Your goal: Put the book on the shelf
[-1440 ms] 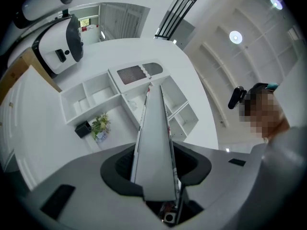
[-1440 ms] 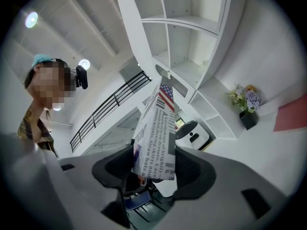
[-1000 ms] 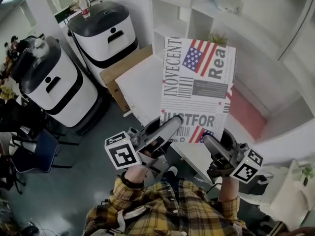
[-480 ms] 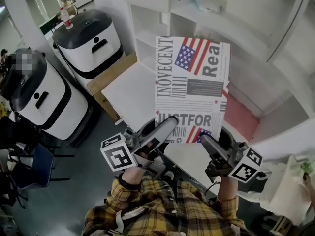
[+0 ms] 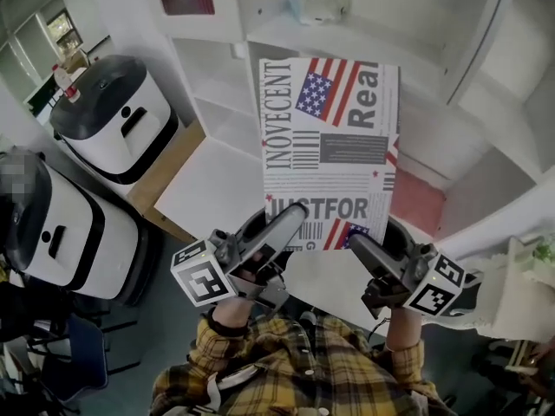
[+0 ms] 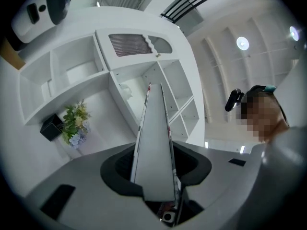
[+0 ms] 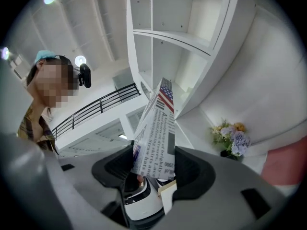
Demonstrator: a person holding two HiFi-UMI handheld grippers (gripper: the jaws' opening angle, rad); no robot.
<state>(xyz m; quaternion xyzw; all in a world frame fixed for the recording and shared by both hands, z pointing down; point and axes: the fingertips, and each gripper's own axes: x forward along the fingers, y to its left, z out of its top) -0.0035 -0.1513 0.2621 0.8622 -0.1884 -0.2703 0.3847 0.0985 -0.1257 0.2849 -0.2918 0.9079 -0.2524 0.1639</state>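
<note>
Before the shelf (image 5: 434,76), the book (image 5: 329,146) is nearer its compartments than a second ago; left gripper (image 5: 293,221) and right gripper (image 5: 362,250) jaws clamp its near edge; insertion likely next.

The book (image 5: 329,146) cover carries the only legible print. Just beyond the left gripper (image 5: 293,222) fingers (image 5: 279,234), bold black letters read "JUSTFOR". From there "INOVECENT" runs sideways up the cover's edge, away from those fingers. At the corner farthest from the right gripper (image 5: 360,248) fingers (image 5: 375,265) stands large grey "Rea", cut off at the edge, beside a stars-and-stripes flag (image 5: 314,94). In the right gripper view, the newsprint column between the fingers ends in "2000"; the lines above it are too fine to read surely. The cube (image 5: 201,274) on the left gripper and the one on the right bear black-and-white square markers, no letters
</note>
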